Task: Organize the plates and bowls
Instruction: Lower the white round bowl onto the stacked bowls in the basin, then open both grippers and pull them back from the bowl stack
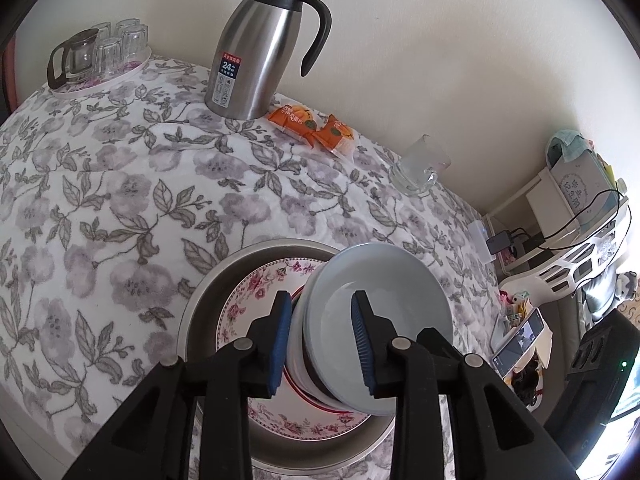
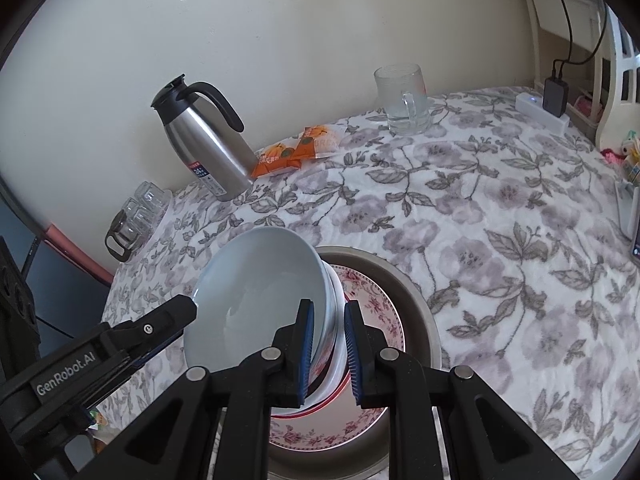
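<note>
A soft flowery cloth (image 1: 120,184) covers the table. On it sits a round metal pan (image 2: 416,300) holding a flowered plate (image 1: 248,300). A smooth pale blue bowl (image 1: 380,292) leans tilted over the plate, with more bowls half hidden underneath. The right gripper (image 2: 328,350) squeezes the stack's rim. The left gripper (image 1: 322,344) straddles the far rim, but I cannot tell if it is pressing.

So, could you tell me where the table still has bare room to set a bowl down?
The widest free cloth lies between the metal basin, the glass mug and the power strip. Another lies left of the basin, before the thermos and the glass tray. It is crowded along the wall, near the snack packets.
</note>
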A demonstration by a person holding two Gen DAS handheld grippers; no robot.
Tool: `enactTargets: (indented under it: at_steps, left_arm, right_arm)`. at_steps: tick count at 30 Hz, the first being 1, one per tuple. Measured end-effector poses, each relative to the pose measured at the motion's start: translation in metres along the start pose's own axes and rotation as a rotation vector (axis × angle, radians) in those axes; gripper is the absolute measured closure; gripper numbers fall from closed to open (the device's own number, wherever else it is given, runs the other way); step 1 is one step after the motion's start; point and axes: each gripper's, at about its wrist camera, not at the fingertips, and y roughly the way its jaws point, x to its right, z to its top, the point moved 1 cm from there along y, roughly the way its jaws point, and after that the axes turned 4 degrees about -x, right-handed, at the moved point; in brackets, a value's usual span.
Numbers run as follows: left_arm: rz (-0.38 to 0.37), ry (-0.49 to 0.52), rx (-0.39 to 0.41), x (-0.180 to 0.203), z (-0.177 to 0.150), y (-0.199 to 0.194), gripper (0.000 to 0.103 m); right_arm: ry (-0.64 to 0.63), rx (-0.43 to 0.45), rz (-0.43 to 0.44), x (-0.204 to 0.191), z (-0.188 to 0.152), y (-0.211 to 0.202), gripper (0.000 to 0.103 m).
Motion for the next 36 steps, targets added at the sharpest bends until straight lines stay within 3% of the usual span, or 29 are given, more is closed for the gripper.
enactTargets:
  at_steps: [13, 14, 16, 17, 18, 21, 23, 25, 31, 33, 35, 36]
  left_arm:
    - [0.002, 0.001, 0.002, 0.002, -0.001, -0.001, 0.071]
    - [0.005, -0.002, 0.002, 0.001, -0.001, -0.002, 0.071]
    - [0.012, -0.011, 0.004, -0.001, -0.002, -0.003, 0.060]
    - [0.018, -0.014, 0.005, -0.002, -0.002, -0.003, 0.048]
    - [0.023, -0.014, 0.007, -0.003, -0.003, -0.004, 0.044]
    - [0.048, -0.013, 0.010, -0.004, -0.004, -0.006, 0.043]
    - [0.069, -0.009, 0.019, -0.005, -0.006, -0.007, 0.038]
    - [0.087, -0.007, 0.035, -0.007, -0.008, -0.010, 0.022]
    - [0.151, -0.030, 0.066, -0.018, -0.015, -0.015, 0.018]
    - [0.166, -0.039, 0.068, -0.023, -0.018, -0.015, 0.010]
    - [0.174, -0.042, 0.080, -0.025, -0.021, -0.018, 0.009]
    - [0.176, -0.042, 0.087, -0.027, -0.023, -0.019, 0.009]
  right_arm:
    - [-0.005, -0.007, -0.021, 0.001, -0.002, -0.001, 0.085]
    - [-0.009, 0.001, -0.030, 0.001, -0.003, -0.002, 0.082]
    - [-0.017, 0.009, -0.043, 0.001, -0.003, -0.005, 0.068]
    - [-0.019, 0.011, -0.048, 0.001, -0.004, -0.006, 0.061]
    - [-0.022, 0.011, -0.051, 0.001, -0.004, -0.006, 0.060]
    - [-0.030, 0.012, -0.052, 0.001, -0.006, -0.007, 0.051]
    - [-0.037, 0.022, -0.055, 0.000, -0.008, -0.010, 0.039]
    - [-0.040, 0.030, -0.058, 0.001, -0.010, -0.012, 0.034]
    - [-0.033, 0.044, -0.070, 0.006, -0.018, -0.014, 0.021]
    - [-0.037, 0.054, -0.064, 0.007, -0.020, -0.016, 0.017]
    - [-0.040, 0.070, -0.059, 0.007, -0.022, -0.019, 0.001]
    - [-0.042, 0.078, -0.059, 0.007, -0.023, -0.020, 0.000]
